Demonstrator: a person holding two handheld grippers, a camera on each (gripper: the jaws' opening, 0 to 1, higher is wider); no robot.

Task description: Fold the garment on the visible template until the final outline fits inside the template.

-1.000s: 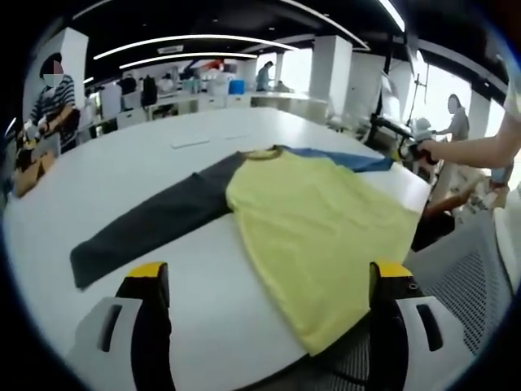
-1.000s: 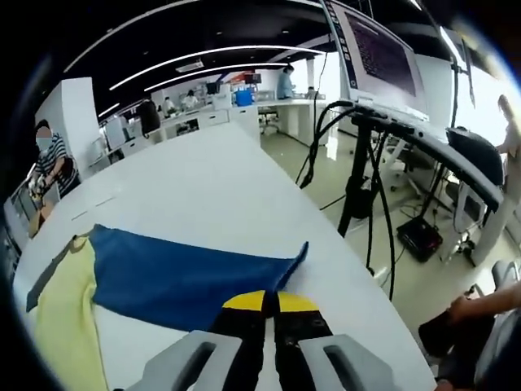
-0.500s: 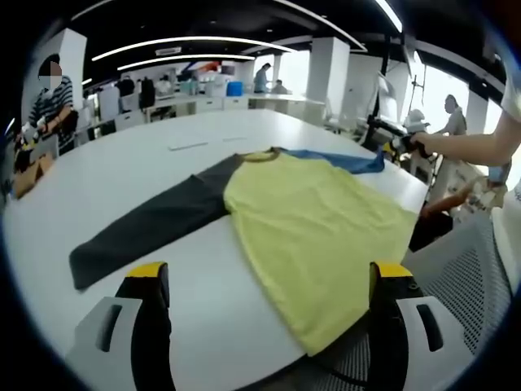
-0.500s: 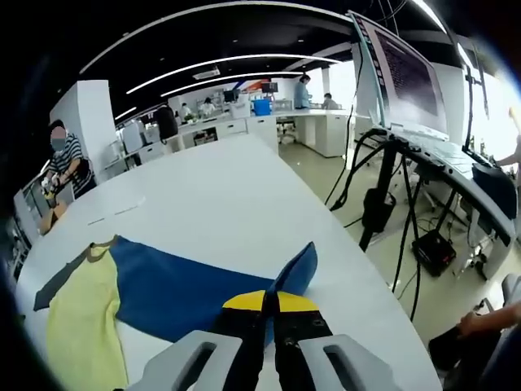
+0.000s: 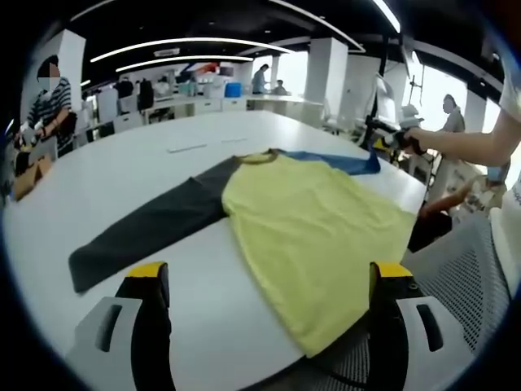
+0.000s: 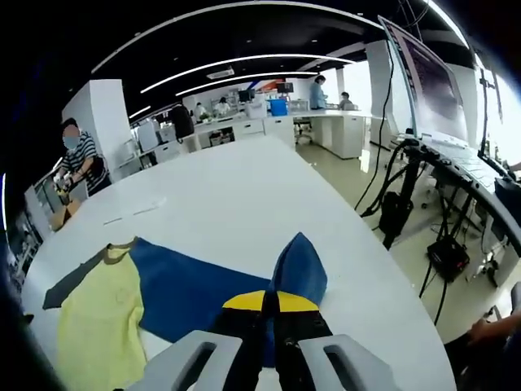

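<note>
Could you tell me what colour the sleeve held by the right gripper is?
Blue sleeve, pinched in the right gripper; clearest in the right gripper view.

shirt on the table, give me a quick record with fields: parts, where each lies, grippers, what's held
shirt: yellow body flat on white table, hem hanging past the near edge
grey sleeve: stretched flat, to the left in the left gripper view
blue sleeve: flat near the body, its end raised off the table
right gripper: shut on the blue sleeve end
left gripper: open, holding nothing, short of the shirt
</note>
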